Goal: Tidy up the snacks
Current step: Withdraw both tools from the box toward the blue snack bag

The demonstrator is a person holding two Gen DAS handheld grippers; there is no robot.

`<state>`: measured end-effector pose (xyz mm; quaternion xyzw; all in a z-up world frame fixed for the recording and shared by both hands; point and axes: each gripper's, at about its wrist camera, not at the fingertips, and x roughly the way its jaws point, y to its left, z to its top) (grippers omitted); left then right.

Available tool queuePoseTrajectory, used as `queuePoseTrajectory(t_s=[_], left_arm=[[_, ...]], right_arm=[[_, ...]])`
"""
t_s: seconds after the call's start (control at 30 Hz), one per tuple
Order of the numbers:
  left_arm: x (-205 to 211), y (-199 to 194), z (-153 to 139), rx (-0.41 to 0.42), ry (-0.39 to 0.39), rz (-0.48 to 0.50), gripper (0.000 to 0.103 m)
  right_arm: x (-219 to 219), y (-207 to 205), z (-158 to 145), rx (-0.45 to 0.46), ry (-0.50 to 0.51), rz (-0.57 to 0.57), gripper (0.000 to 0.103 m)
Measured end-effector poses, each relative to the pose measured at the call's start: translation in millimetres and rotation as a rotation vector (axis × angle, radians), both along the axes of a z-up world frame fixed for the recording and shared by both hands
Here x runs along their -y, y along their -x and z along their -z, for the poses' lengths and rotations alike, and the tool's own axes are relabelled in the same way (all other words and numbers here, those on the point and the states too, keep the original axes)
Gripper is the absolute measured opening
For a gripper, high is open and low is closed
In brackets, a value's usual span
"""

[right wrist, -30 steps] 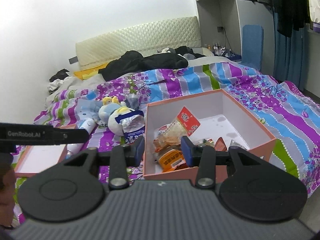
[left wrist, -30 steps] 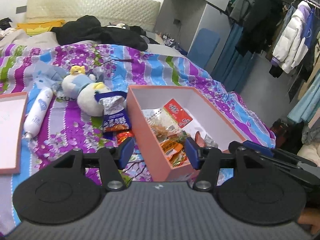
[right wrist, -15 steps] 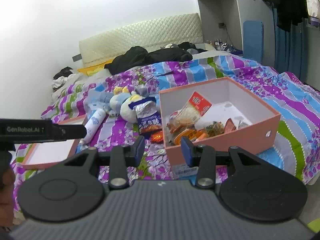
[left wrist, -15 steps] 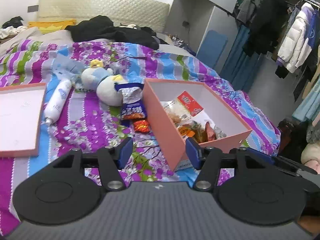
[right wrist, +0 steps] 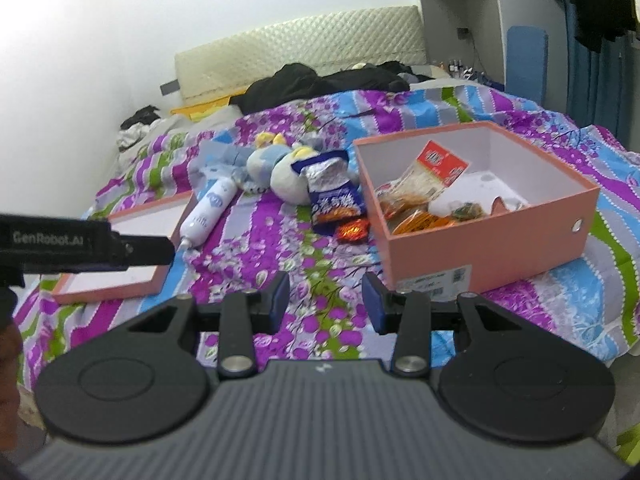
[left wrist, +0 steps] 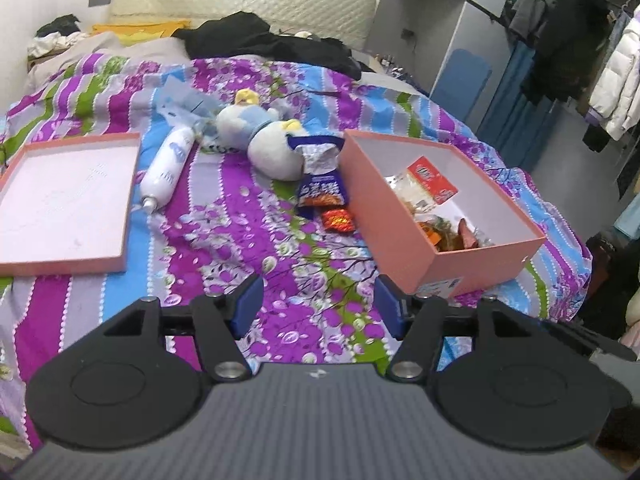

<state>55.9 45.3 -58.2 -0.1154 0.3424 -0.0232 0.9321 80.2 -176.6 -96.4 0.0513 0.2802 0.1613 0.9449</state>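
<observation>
A pink open box (left wrist: 400, 216) sits on the bed at the right and holds several snack packets (left wrist: 428, 176). Just left of it on the quilt lie a blue snack bag (left wrist: 322, 188) with a torn-open silver top and a small red-orange packet (left wrist: 338, 220). My left gripper (left wrist: 318, 304) hovers over the quilt short of the box's near corner. Its jaws are opening and nothing is between them. My right gripper (right wrist: 326, 300) is open and empty, hanging in front of the box (right wrist: 480, 248), the blue bag (right wrist: 334, 196) and the red packet (right wrist: 354, 229).
The box's pink lid (left wrist: 64, 200) lies upturned at the left. Between lid and box lie a white bottle (left wrist: 166, 168) and a plush toy (left wrist: 260, 136). Black clothes are heaped by the headboard. Right of the bed hangs a rack of coats (left wrist: 580, 40).
Both grippers have drawn back from the box, which now lies further ahead and to the right. The lid has come fully into the left view. The left jaws stand slightly wider.
</observation>
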Motion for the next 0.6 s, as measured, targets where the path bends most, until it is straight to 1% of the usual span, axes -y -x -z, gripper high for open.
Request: queuePoseTrajectory(t_s=[0.07, 0.17, 0.27, 0.3, 0.37, 0.47, 0.53, 0.6], left_arm=[[-5, -1, 7, -0.013, 0.002, -0.005, 0.069], [-16, -5, 21, -0.031, 0.025, -0.013, 0.071], [-29, -16, 35, -0.047, 0.05, -0.024, 0.072], [-32, -21, 38, -0.048, 0.06, -0.025, 0.072], [-41, -33, 47, -0.044, 0.079, -0.023, 0.072], [-50, -58, 57, -0.031, 0.082, -0.01, 0.072], [-55, -78, 64, -0.029, 0.079, -0.004, 0.072], [-59, -100, 72, -0.026, 0.058, -0.003, 0.074]], right_arm=[[-8, 1, 7, -0.014, 0.015, -0.013, 0.043], [-19, -2, 16, -0.025, 0.047, -0.023, 0.043], [-32, -8, 22, -0.006, 0.09, -0.028, 0.043], [-36, -10, 23, 0.005, 0.104, -0.026, 0.045], [-44, -19, 28, 0.033, 0.135, -0.024, 0.055], [-56, -39, 37, 0.053, 0.171, -0.027, 0.055], [-68, -54, 43, 0.072, 0.212, -0.032, 0.055], [-81, -69, 52, 0.101, 0.275, -0.035, 0.054]])
